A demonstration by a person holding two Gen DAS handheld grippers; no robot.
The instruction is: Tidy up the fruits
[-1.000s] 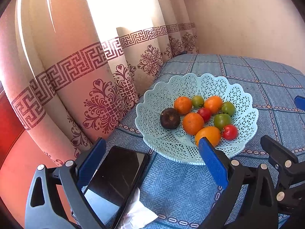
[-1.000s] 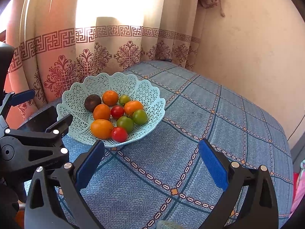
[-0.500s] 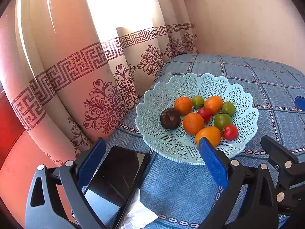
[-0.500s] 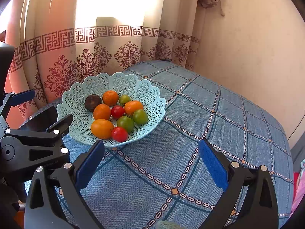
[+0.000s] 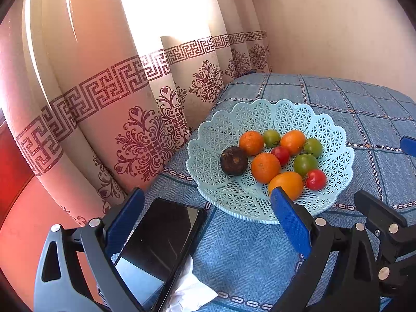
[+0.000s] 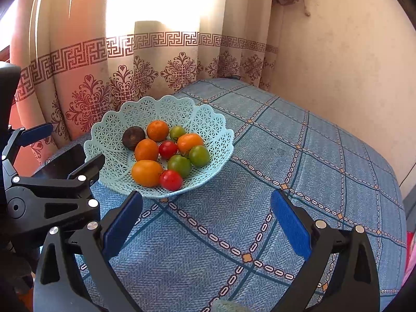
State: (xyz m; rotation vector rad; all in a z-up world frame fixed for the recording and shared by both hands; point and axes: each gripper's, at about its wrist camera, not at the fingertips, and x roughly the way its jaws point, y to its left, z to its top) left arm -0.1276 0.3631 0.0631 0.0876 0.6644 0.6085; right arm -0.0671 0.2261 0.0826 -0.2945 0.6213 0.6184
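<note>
- Fruits [image 6: 166,153] lie heaped in the pale blue lattice basket [image 6: 213,122] on the blue checked cloth [image 6: 299,176].
- Left gripper [image 5: 205,221] gapes empty, beside the basket over a black phone [image 5: 161,236].
- Right gripper [image 6: 206,221] gapes empty, near the basket.

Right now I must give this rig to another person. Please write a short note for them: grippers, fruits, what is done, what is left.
Left gripper: open, empty, near the phone and basket.
Right gripper: open, empty, over the blue tablecloth.
Fruits: all nine lie in the light blue basket: four orange ones, three green tomatoes, two red tomatoes, one dark brown fruit.
Done: nothing has been sorted yet.
Left: the whole organizing; no second container shows.
</note>
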